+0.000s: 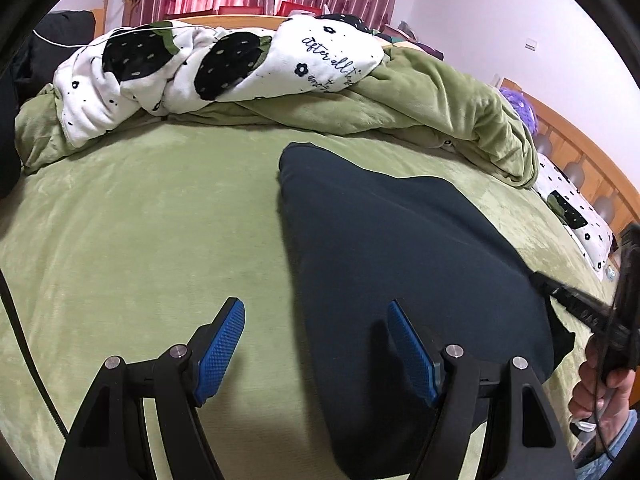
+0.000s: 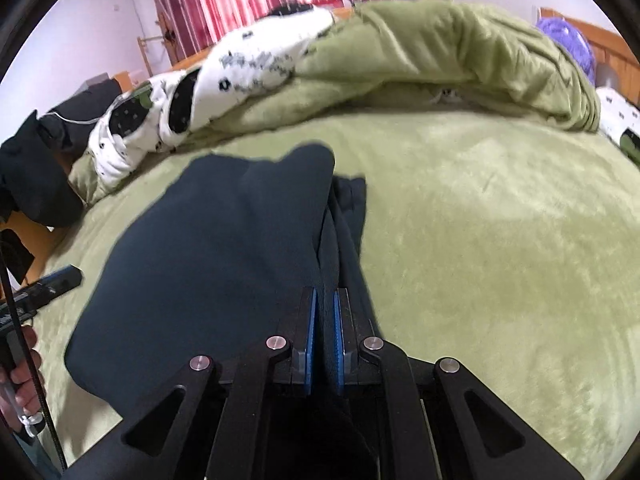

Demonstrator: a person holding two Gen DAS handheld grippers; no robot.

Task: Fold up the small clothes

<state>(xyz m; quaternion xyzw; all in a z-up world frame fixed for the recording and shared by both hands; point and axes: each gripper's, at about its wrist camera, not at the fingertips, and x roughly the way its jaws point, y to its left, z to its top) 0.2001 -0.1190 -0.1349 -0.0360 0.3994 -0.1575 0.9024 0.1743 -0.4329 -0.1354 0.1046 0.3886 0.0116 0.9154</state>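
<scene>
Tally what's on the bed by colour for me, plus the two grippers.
Dark navy garment: 1
Green quilt, bunched: 1
White strawberry-print blanket: 1
Purple fuzzy item: 1
Grippers: 2 – left gripper open, right gripper clamped on the garment
Total: 6

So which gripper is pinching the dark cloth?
The right gripper: its blue pads are shut on the dark cloth. The left gripper is wide open, gripping nothing.
</scene>
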